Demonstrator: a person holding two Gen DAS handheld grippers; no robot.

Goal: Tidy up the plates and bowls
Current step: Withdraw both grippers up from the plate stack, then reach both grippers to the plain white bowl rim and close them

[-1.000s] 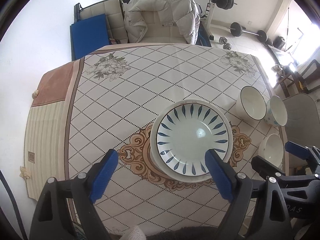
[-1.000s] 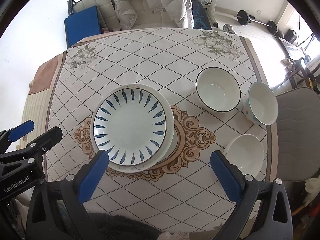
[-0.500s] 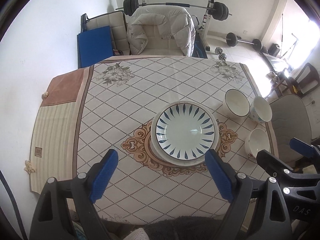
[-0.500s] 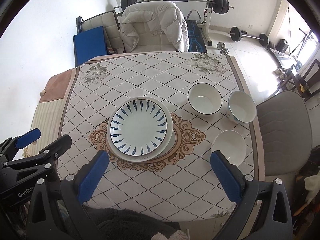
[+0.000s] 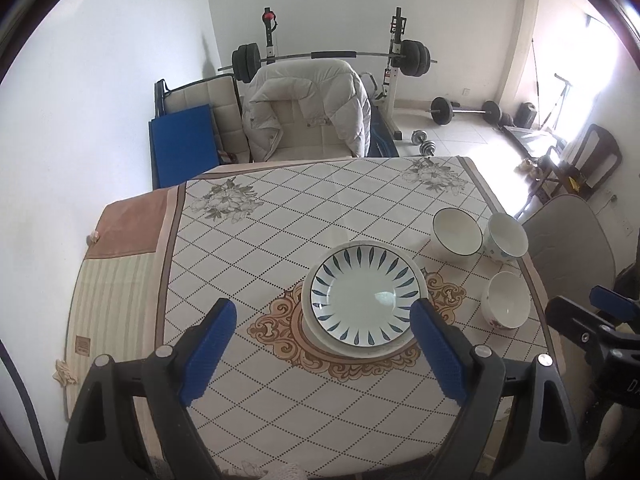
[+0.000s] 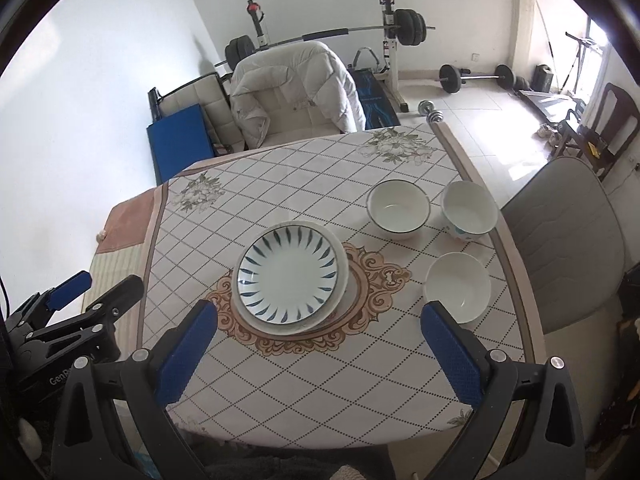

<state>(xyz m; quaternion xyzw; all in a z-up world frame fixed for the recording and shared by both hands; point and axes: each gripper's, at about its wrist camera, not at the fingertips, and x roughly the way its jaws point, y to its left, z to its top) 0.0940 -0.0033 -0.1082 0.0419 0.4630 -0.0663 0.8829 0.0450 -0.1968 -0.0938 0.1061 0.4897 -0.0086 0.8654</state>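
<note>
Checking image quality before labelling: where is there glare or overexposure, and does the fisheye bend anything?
Left wrist view: window side at right blown out; a highlight on the patterned plate. Right wrist view: sunlit floor overexposed; the tablecloth's grid lines curve; corners vignetted black.

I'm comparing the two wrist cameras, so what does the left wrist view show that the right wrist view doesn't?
Only the left wrist view shows the left claw from behind, open, with the right claw at its right edge, and the tablecloth's small brown label.

Only the right wrist view shows the right claw from behind, open and empty, with the left claw at its left edge.

Both show the blue-patterned plate stacked on a plainer one, three bowls to its right, the jacket-draped chair and the barbell rack.
</note>
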